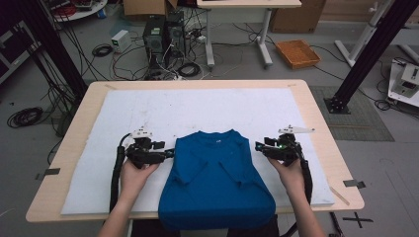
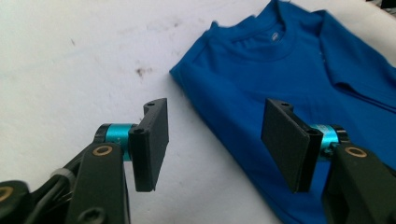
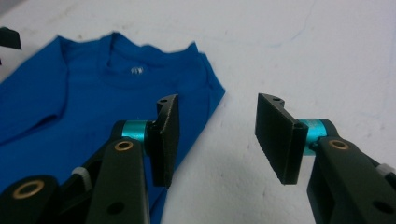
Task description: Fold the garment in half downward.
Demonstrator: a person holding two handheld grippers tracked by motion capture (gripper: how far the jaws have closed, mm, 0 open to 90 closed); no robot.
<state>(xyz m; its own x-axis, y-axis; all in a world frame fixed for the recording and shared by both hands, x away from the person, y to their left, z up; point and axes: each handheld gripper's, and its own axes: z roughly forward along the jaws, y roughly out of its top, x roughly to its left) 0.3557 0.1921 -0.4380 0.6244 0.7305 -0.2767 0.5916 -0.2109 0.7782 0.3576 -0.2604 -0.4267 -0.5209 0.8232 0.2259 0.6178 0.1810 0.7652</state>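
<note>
1. Two grippers flank a blue shirt (image 1: 215, 180) that lies flat on the white pad (image 1: 148, 108) covering the table (image 1: 316, 108), near the front edge at its middle. Its collar points toward the far edge, its sleeves are folded in over the chest, and its hem hangs just over the front edge.
2. Left gripper (image 1: 170, 153): jaws stand partly open with nothing between the pads, just beside the shirt's left shoulder edge.
3. Right gripper (image 1: 258, 146): jaws likewise partly open and empty, just beside the right shoulder edge.
4. Handling, as a judgement: the shirt looks light, soft and limp, so it will sag and drape rather than keep its shape. It is not fragile, though thin cloth lying flat is hard to pinch.
5. Best hold: the folded side edges at the shoulders, one per gripper, catching all layers so the tucked sleeves do not slip out.
6. Left gripper view (image 2: 215, 144) shows the fold edge running between its jaws and dark stains on the pad.
7. Right gripper view (image 3: 217, 140) shows the collar label, and bare pad between its jaws.
8. High view alone gives the hem overhang and both hands.
</note>
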